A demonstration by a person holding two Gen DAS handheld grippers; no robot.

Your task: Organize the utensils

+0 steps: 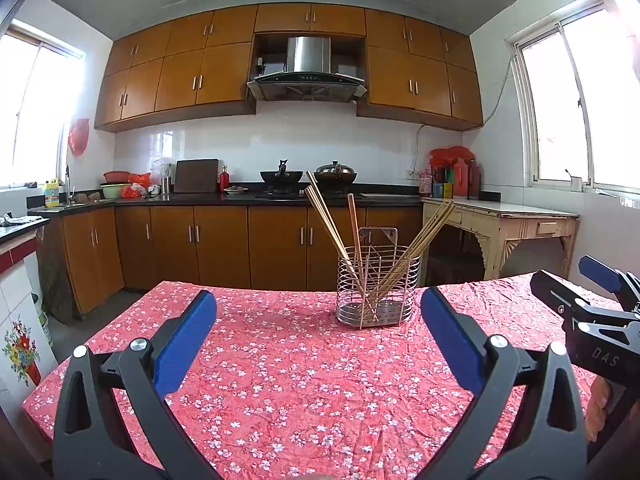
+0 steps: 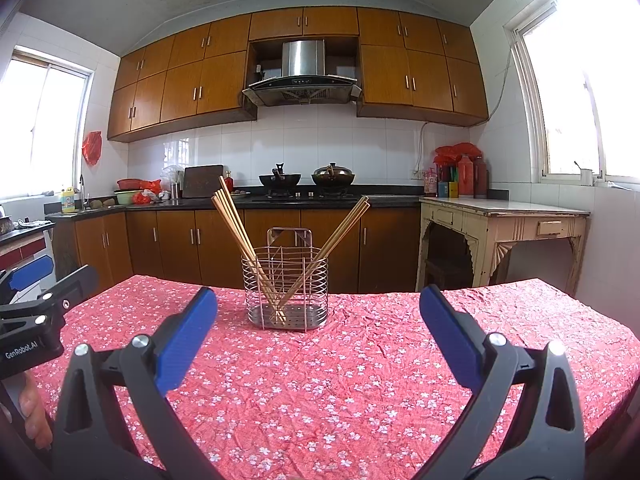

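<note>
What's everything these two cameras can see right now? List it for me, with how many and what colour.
wire holder: one, silver metal, standing on the table beyond both grippers
chopsticks: several, light wood, upright in the holder, leaning left and right
tablecloth: one, red with small white flowers, covering the table
woks: two, dark, on the stove at the back
range hood: one, steel, above the stove
cabinets: brown wood, above and below the black counter
side table: one, cream, by the right wall
cutting board: one, dark, leaning on the back wall
left gripper: black with blue pads, open, empty
right gripper: same, open, empty
</note>
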